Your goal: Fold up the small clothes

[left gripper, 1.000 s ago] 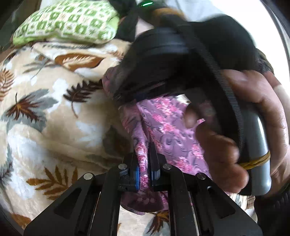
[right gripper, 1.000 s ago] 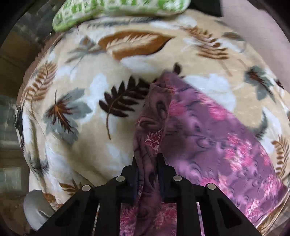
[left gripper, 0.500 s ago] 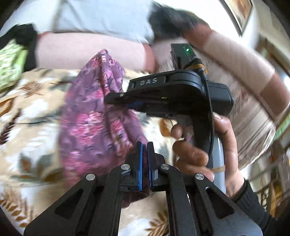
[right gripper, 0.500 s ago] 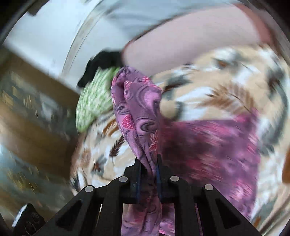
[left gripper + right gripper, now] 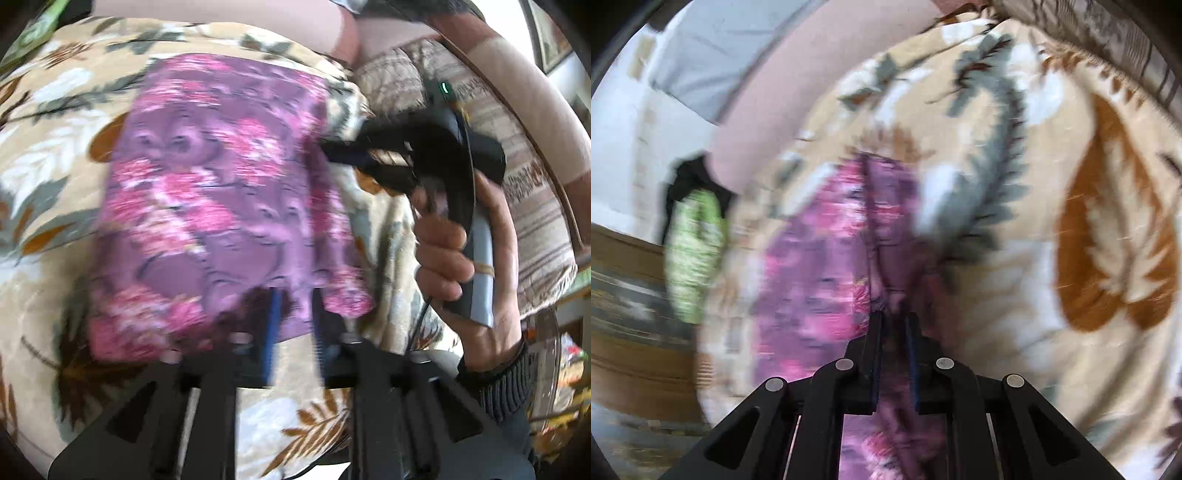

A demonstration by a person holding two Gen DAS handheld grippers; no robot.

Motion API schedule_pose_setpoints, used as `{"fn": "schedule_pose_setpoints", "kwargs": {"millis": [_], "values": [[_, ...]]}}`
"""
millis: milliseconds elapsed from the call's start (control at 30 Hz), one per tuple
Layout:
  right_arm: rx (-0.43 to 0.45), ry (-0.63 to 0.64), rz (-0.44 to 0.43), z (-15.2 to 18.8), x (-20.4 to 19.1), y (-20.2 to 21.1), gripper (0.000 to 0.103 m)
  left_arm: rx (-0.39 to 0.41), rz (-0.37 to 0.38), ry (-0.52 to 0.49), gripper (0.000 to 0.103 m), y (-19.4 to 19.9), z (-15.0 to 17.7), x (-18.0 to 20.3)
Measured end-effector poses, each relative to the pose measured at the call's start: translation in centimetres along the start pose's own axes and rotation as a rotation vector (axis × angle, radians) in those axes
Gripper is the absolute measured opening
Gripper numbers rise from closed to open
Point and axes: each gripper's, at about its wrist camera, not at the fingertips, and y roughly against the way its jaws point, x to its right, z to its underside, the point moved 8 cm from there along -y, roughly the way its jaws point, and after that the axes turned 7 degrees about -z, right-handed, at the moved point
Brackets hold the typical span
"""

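Left gripper [image 5: 295, 314] nearest, blurred; jaws just been opening, gap visible, purple floral garment [image 5: 221, 192] hem lying at fingertips, not pinched. Garment spread flat ahead of claw on leaf-print blanket [image 5: 48, 155]. Right gripper [image 5: 894, 321] pressed onto bunched garment [image 5: 886, 236] edge, cloth running back between fingers. Right hand [image 5: 465, 258] on handle beside left claw; wrist cut off. Beyond: green pillow [image 5: 694, 254], smeared; far edges indistinct.

purple floral cloth [image 5: 221, 199] now spread flat mid-frame on blanket, was bunched & lifted, left gripper [image 5: 295, 317] jaws just opened off its lower edge
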Motion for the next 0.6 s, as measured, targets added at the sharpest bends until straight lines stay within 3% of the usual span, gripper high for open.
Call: {"fn": "schedule_pose_setpoints", "kwargs": {"millis": [67,133,167,200,267,300,367,433,467,500,600], "values": [[0.048,-0.018,-0.021,0.7,0.1,1.7,0.012,0.025,-0.037,0.031,0.031,0.8,-0.2,-1.4],[0.097,0.023,-0.102,1.8,-1.7,4.0,0.026,0.053,-0.08,0.06,0.035,1.5,-0.1,-3.0],[0.112,0.049,-0.103,2.5,-2.2,4.8,0.066,0.06,-0.086,0.079,0.036,1.6,0.0,-3.7],[0.145,0.092,-0.095,3.9,-2.8,5.6,0.091,0.062,-0.096,0.1,0.037,1.7,0.0,-4.5],[0.111,0.157,-0.058,6.3,-3.5,5.1,0.085,0.055,-0.113,0.127,0.037,1.3,-0.1,-5.9],[0.095,0.168,-0.049,7.1,-3.0,4.9,0.06,0.051,-0.116,0.145,0.037,1.1,-0.1,-6.2],[0.032,0.164,-0.02,8.2,-2.8,3.1,0.038,0.047,-0.118,0.162,0.037,0.6,-0.4,-6.8],[-0.036,0.183,0.04,8.5,-2.3,0.7,0.035,0.038,-0.134,0.165,0.037,0.2,-0.3,-6.7],[-0.064,0.197,0.097,8.7,-1.9,-0.3,0.014,0.038,-0.137,0.162,0.037,0.4,-0.1,-6.7],[-0.061,0.199,0.133,8.9,-1.5,-0.1,0.003,0.038,-0.132,0.159,0.037,0.7,-0.1,-6.5],[0.067,0.199,0.141,7.7,-1.4,3.6,0.003,0.067,-0.103,0.157,0.038,2.1,-0.2,-6.1]]}}
